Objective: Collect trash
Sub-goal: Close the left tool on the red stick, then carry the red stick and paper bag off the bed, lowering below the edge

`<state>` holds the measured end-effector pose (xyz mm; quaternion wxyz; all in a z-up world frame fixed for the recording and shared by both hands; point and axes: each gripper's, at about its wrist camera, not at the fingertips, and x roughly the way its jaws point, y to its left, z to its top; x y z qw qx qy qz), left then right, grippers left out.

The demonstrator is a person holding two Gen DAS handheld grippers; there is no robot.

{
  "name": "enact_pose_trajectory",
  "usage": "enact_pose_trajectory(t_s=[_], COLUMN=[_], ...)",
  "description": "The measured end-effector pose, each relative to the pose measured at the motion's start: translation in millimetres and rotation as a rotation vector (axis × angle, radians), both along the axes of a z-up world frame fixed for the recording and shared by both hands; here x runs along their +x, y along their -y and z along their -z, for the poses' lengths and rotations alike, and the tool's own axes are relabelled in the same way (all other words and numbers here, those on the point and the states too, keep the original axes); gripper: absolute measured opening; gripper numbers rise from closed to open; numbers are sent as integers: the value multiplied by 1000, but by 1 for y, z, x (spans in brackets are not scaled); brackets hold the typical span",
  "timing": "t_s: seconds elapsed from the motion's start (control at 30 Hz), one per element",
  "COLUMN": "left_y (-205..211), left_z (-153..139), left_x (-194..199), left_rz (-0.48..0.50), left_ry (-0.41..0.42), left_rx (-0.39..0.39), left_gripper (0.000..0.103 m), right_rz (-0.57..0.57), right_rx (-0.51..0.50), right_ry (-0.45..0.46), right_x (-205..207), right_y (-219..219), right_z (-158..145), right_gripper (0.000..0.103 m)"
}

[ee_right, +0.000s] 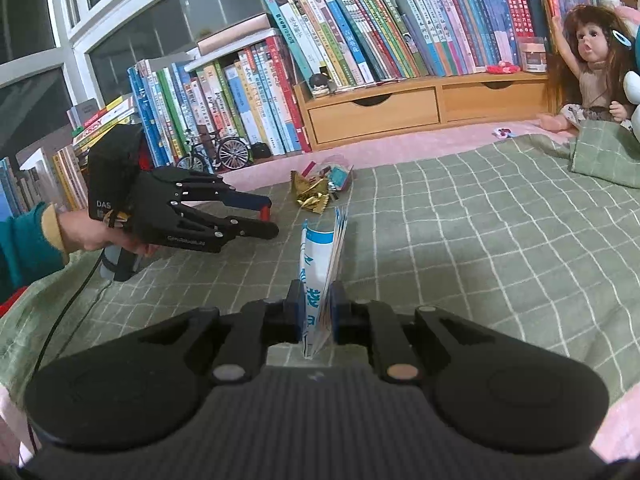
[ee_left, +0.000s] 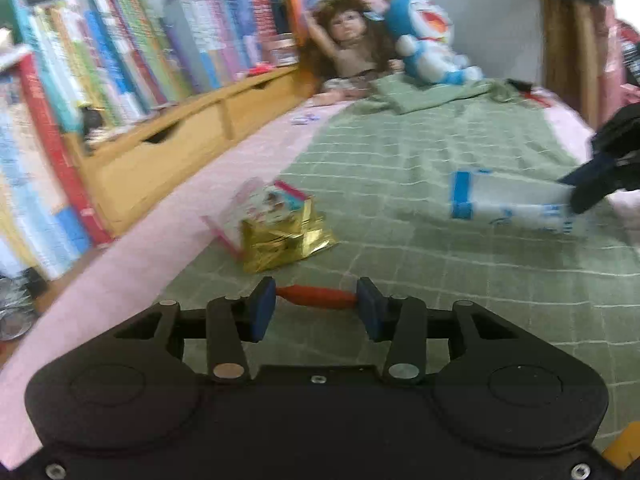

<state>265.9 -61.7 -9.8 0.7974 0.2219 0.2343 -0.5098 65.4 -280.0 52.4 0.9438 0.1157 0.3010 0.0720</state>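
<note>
My left gripper is shut on a small red wrapper that spans the gap between its blue pads, just above the green checked blanket. The right wrist view shows the same left gripper in a person's hand, red piece at its tips. Beyond it lie a crumpled gold foil wrapper and a clear pink-edged packet. My right gripper is shut on a white and blue plastic bag, held upright on edge.
Books line the far side above a wooden drawer unit. A doll and a blue plush toy sit at the bed's head. A model bicycle stands by the books. Pink sheet borders the blanket.
</note>
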Motion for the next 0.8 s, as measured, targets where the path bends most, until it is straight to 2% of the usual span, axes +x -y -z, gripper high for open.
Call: enact_pose_trajectory(t_s=[0.1, 0.27, 0.37, 0.5, 0.63, 0.8], left_y=[-8, -34, -45, -65, -80, -94], left_z=[-5, -24, -32, -37, -39, -45], left_x=[-16, -44, -67, -97, -142, -195], left_rz=[-131, -345, -445, -655, -710, -741], left_ry=[30, 0, 25, -29, 41, 16], left_rx=[7, -63, -43, -46, -67, -143], left_gripper=[42, 42, 42, 42, 42, 42], right_rz=[3, -11, -23, -37, -42, -46], right_rx=[-7, -12, -29, -37, -46, -35], right_ry=[3, -16, -16, -4, 8, 4], right_x=[-8, -19, -26, -36, -45, -59], right_y=[-6, -19, -31, -48, -61, -68], right_z=[-2, -1, -1, -3, -4, -4], right_gripper=[16, 16, 16, 16, 16, 16])
